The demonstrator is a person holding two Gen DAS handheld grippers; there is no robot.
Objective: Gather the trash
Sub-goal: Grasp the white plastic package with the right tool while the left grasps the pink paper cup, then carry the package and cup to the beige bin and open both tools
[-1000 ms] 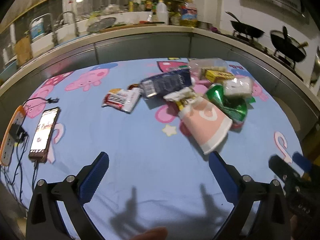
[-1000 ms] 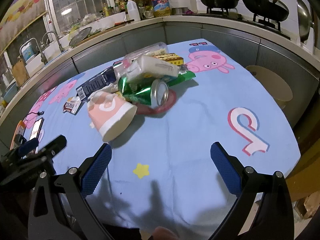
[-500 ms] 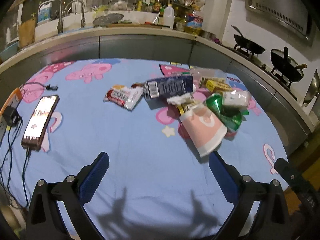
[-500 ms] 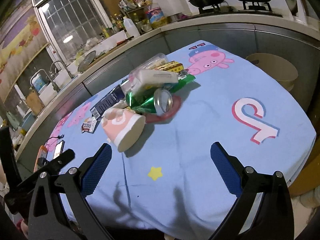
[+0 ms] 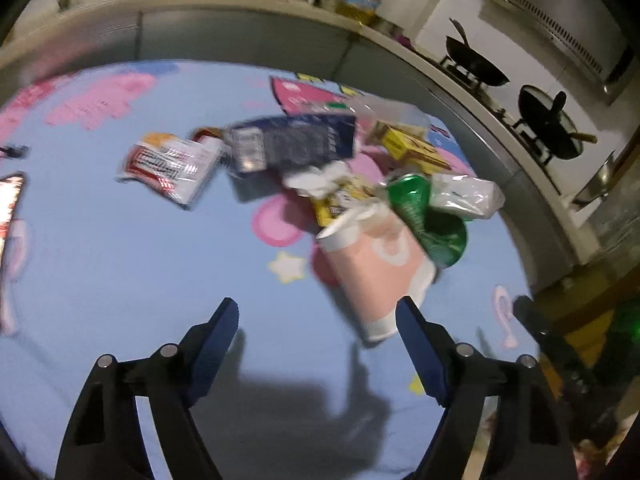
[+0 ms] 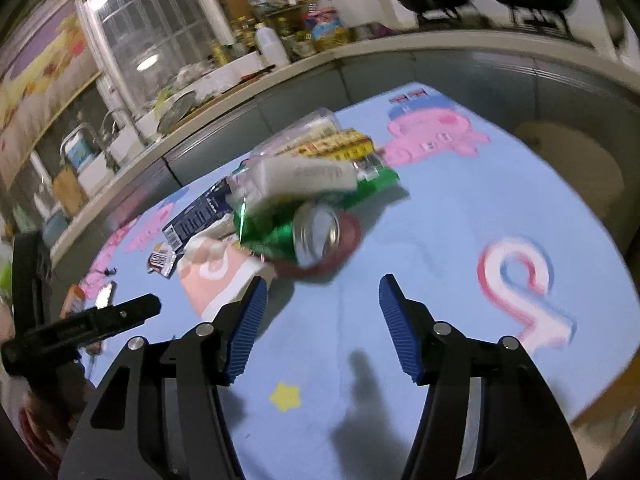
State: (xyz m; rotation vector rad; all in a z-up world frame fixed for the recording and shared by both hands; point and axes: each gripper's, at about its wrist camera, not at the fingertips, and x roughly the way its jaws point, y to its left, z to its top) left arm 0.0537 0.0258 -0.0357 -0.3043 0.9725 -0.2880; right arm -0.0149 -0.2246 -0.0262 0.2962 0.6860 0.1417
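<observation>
Trash on the table (image 5: 120, 280) centres on a pink paper cup (image 5: 380, 264) lying beside a green can (image 6: 304, 232), both light and crushable, best pinched across their sides, with left gripper (image 5: 316, 320) and right gripper (image 6: 322, 292) jaws wide and empty.

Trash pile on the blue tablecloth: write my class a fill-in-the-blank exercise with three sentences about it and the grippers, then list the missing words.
1. The pink paper cup lies on its ____ on the tablecloth.
2. The crushed can beside the cup is ____ in colour.
3. The left gripper and right gripper both have their jaws ____, holding nothing.

Missing words: side; green; open
</observation>
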